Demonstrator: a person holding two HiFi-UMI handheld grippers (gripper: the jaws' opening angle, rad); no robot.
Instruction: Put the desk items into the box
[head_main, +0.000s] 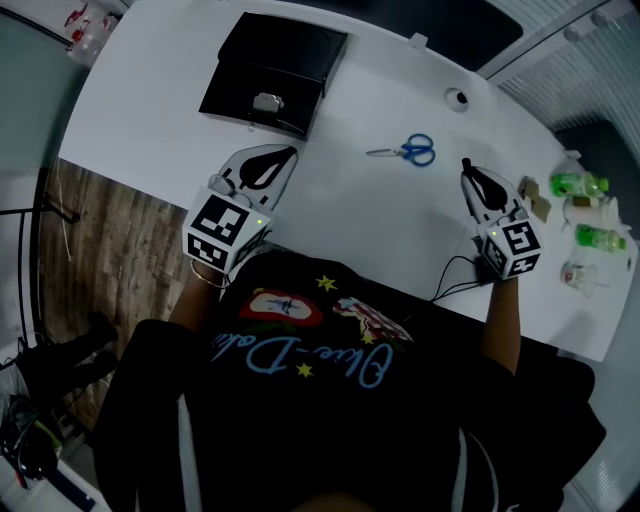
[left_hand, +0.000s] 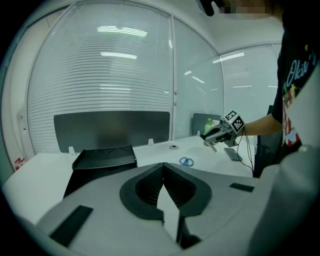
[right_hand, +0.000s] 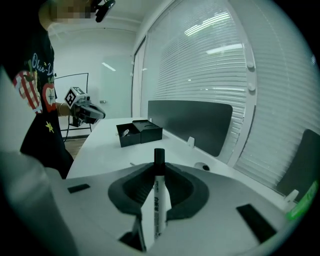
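The right hand-held gripper (right_hand: 159, 169), well apart from the box (right_hand: 139, 133), clamped a marker (right_hand: 157, 200) lengthwise for carriage; the left hand-held gripper (left_hand: 163, 167) was closed, empty.

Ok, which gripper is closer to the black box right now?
Left. The left gripper sits just short of the black box, on the person's side; the right gripper, holding a marker, is far to its right, beyond the scissors.

I saw a black T-shirt (head_main: 330, 420) with blue script, yellow stars; left gripper (head_main: 291, 153) and right gripper (head_main: 467, 166) were white, black-jawed, each with a marker cube (head_main: 222, 228).
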